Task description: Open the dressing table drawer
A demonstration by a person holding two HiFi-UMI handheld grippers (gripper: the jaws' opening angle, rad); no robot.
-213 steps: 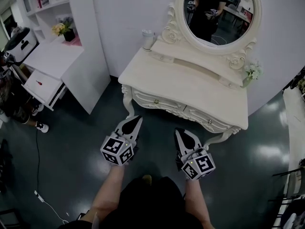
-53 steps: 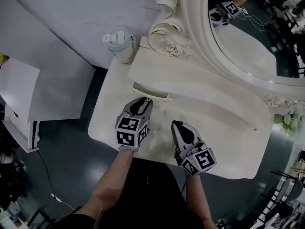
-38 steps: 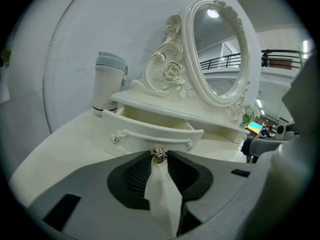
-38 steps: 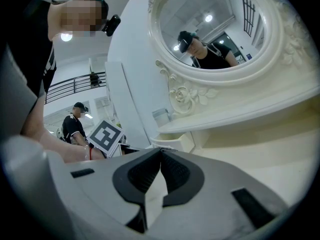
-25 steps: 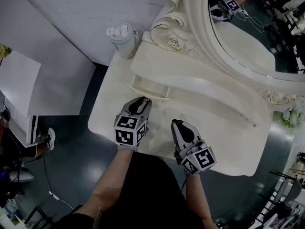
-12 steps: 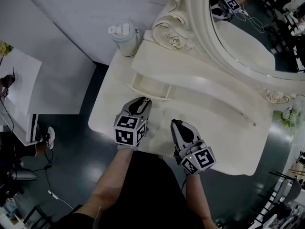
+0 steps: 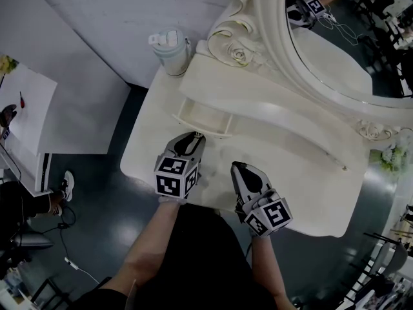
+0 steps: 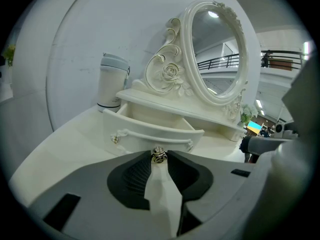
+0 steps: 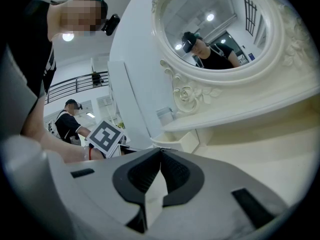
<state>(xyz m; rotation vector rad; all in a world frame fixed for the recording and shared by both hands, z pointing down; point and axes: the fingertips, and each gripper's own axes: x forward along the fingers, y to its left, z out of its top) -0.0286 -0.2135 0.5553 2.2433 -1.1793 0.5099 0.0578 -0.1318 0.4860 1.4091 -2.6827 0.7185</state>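
One drawer, sitting partway out under the shelf's left end; its one knob pinched in the left gripper; right gripper beside it, jaws together on nothing; one tumbler, one oval mirror; cream dressing table, white wall, dark shiny floor.

Left grey two-jaw gripper and right grey two-jaw gripper: black ribbed pads, white cubes with black square markers. Person wears black top.

bottle left of mirror, drawer under shelf
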